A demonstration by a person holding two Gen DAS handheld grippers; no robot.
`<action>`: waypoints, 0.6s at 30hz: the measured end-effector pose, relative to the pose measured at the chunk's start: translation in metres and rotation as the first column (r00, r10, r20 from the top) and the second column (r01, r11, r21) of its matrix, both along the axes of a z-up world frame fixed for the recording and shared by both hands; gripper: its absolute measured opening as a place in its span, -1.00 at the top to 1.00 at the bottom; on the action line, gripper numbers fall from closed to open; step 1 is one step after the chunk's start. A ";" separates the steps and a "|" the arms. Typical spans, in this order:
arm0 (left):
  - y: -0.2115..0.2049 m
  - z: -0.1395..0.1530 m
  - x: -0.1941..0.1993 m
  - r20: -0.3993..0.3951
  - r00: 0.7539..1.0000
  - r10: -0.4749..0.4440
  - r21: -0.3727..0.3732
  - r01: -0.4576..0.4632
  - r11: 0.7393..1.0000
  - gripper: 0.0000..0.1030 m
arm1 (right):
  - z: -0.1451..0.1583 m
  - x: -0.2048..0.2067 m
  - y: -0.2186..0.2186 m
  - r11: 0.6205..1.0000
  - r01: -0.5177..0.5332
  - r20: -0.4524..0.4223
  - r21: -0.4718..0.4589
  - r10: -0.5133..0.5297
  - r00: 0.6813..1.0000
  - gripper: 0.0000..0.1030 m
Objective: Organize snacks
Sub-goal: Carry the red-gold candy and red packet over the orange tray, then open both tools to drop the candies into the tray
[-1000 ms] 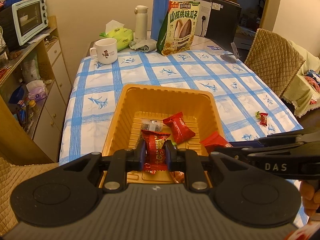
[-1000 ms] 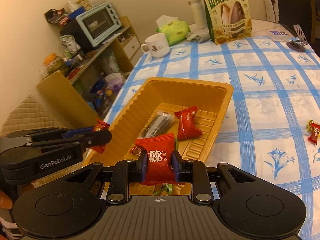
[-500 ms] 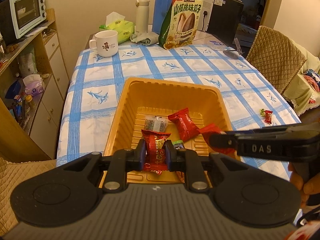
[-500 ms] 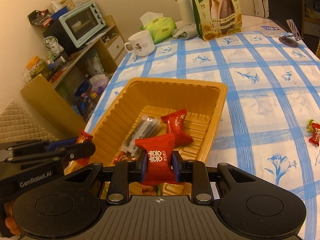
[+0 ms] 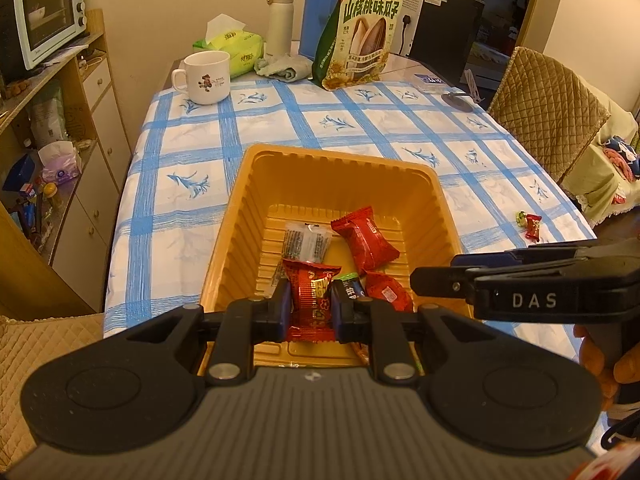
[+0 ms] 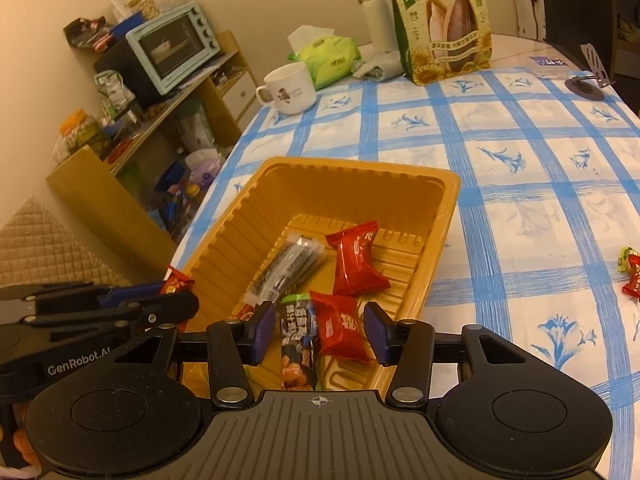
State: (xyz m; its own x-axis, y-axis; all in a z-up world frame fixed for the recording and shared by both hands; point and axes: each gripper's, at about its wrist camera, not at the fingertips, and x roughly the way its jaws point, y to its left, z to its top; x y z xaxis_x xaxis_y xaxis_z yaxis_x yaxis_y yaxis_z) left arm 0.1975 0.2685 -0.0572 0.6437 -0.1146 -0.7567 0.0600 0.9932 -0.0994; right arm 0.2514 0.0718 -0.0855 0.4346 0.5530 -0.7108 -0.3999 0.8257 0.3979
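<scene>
Biggest thing here is the bench with its blue-checked cloth, and the orange tray sits at the near end of it, right under both tools. Way at the far end there's a sunflower seed bag, a white mug, a tissue pack and a flask, all well apart from the action, so nothing really in the way.

Inside the tray: a clear-wrapped bar lying diagonally, a red pillow snack next to it, a green-topped packet and a red square packet at the near end.

The left tool is clamped tight on a red-gold candy, held upright over the near end of the tray, so to me that one just needs a drop straight down. The right tool is opening its jaws right now; the red square packet shows in the gap but the pads aren't pressing on it, looks like it's lying in the tray.

What's left out: a small red candy out on the cloth, off to the right of the tray. The right tool is clearly the nearer one for it, I'd guess that's its next pick.
</scene>
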 end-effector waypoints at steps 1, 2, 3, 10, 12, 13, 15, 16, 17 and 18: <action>0.000 -0.001 0.001 -0.002 1.000 0.000 -0.001 0.000 1.000 0.65 | 0.000 0.000 0.000 1.000 -0.003 -0.001 -0.001 0.003 1.000 0.04; -0.001 -0.001 0.002 -0.003 1.000 -0.002 -0.003 0.002 1.000 0.65 | -0.001 0.000 0.000 1.000 -0.005 -0.002 -0.003 0.005 1.000 0.04; -0.002 -0.001 0.002 -0.004 1.000 -0.003 -0.004 0.003 1.000 0.65 | -0.001 0.000 0.000 1.000 -0.005 -0.003 -0.005 0.005 1.000 0.04; -0.009 -0.006 0.007 -0.013 1.000 -0.016 -0.011 0.016 1.000 0.62 | 0.000 0.002 -0.002 1.000 -0.011 0.003 -0.010 0.011 1.000 0.04; -0.010 -0.007 0.006 -0.022 1.000 -0.014 -0.012 0.014 1.000 0.31 | 0.000 0.003 -0.003 1.000 -0.014 0.004 -0.009 0.014 1.000 0.03; -0.010 -0.007 0.005 -0.022 1.000 -0.010 -0.013 0.010 1.000 0.19 | 0.001 0.002 -0.003 1.000 -0.018 0.005 -0.009 0.018 1.000 0.03; -0.010 -0.008 0.001 -0.027 1.000 -0.005 -0.015 0.004 1.000 0.16 | 0.002 0.001 -0.003 1.000 -0.028 0.009 -0.013 0.029 1.000 0.01; -0.009 -0.008 0.000 -0.032 0.999 0.001 -0.015 -0.001 1.000 0.10 | 0.002 0.000 -0.004 0.999 -0.034 0.013 -0.015 0.035 0.999 -0.01; -0.008 -0.009 -0.002 -0.039 0.999 0.009 -0.014 -0.009 1.000 0.07 | 0.003 -0.001 -0.004 0.999 -0.040 0.018 -0.017 0.040 0.999 -0.06; -0.007 -0.009 -0.004 -0.044 0.999 0.015 -0.012 -0.015 1.000 0.07 | 0.004 -0.003 -0.004 0.999 -0.044 0.023 -0.019 0.045 0.999 -0.13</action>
State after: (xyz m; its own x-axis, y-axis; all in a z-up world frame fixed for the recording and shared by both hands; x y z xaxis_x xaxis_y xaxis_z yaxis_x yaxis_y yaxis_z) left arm 0.1933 0.2615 -0.0663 0.6115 -0.1146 -0.7829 0.0406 0.9927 -0.1136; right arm 0.2488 0.0678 -0.0817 0.4265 0.5593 -0.7109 -0.4456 0.8139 0.3730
